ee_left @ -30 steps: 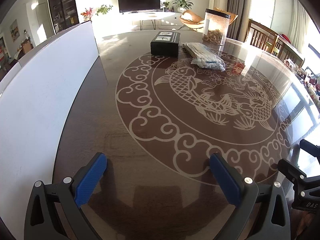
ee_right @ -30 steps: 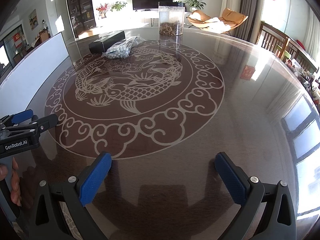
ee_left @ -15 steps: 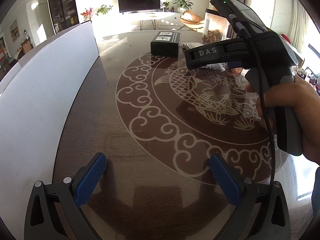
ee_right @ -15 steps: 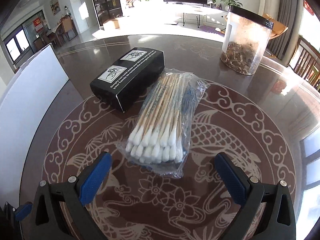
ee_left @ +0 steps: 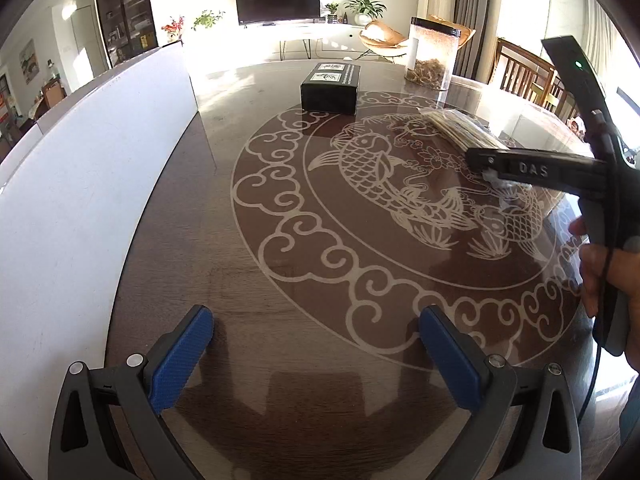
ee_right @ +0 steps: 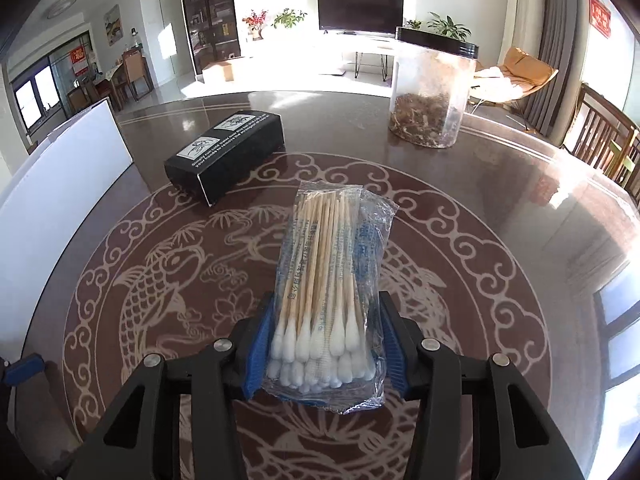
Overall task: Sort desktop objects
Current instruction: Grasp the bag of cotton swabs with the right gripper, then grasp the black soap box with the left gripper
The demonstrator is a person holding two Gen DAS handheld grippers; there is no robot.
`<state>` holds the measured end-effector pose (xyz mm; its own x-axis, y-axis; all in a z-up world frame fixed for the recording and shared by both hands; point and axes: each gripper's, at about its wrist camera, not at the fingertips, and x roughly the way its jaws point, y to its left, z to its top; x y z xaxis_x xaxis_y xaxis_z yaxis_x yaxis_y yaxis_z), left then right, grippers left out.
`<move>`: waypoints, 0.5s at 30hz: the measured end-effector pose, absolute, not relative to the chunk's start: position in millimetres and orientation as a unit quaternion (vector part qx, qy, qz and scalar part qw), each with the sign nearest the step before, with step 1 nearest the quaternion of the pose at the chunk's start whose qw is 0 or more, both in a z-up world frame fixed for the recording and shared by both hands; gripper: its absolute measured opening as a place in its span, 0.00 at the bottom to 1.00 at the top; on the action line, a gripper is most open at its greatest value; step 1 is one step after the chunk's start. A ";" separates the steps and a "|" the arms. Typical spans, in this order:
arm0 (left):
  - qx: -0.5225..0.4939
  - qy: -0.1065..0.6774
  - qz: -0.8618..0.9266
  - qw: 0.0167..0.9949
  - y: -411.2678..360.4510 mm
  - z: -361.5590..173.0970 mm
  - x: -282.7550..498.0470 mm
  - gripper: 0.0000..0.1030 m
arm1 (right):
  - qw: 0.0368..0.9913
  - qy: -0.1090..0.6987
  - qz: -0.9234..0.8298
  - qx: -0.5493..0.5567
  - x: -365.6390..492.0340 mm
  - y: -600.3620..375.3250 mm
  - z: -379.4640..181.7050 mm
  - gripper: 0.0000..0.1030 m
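The only writing that reads clearly is "DAS", in raised letters on the side of the right claw [ee_left: 486, 168] as the left wrist view shows it. The black box [ee_right: 226, 152] carries two white label patches with a line of small white print along its top, too small to read. The bag of cotton swabs [ee_right: 330, 292] has blue print on its clear plastic, also unreadable.

The left claw [ee_left: 316, 356] is spread wide over bare tabletop [ee_left: 280, 288], with nothing between its blue pads and nothing touched. The right claw [ee_right: 324, 344] is closing around the near end of the bag of cotton swabs, at the white cotton tips; its blue pads lie against both sides of the plastic. A hand [ee_left: 608, 272] grips its handle.

From left to right there are a white board [ee_left: 92, 168] standing along the tabletop's left edge, the black box beyond the bag and to its left, and farther right a clear jar [ee_right: 434, 96] with a black lid, holding brown dried matter at its bottom. All are apart from the bag.
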<state>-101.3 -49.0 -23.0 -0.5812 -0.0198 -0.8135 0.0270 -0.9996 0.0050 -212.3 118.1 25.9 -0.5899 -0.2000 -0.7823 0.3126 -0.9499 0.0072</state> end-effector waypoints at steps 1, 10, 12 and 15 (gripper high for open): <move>0.458 0.006 -0.889 0.014 -49.3 -22.9 -102.1 1.00 | 0.139 0.067 -0.890 0.429 -197.4 129.8 25.6 0.48; 0.459 0.019 -0.887 0.040 -45.2 -23.3 -202.3 1.00 | 0.122 -0.012 -0.895 0.429 -143.0 204.7 31.4 0.48; 0.459 0.017 -0.888 0.038 -43.0 -23.5 -233.1 1.00 | 0.118 -0.004 -0.895 0.430 -143.3 202.2 32.0 0.48; 0.459 0.012 -0.888 0.027 -39.5 -23.2 -274.6 1.00 | 0.113 0.008 -0.896 0.430 -144.1 196.6 33.3 0.48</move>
<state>-274.6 -39.5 -23.2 -0.5770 -0.0380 -0.8159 0.0594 -0.9982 0.0045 -144.1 196.6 33.3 -0.6041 -0.1951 -0.7727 0.2091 -0.9744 0.0826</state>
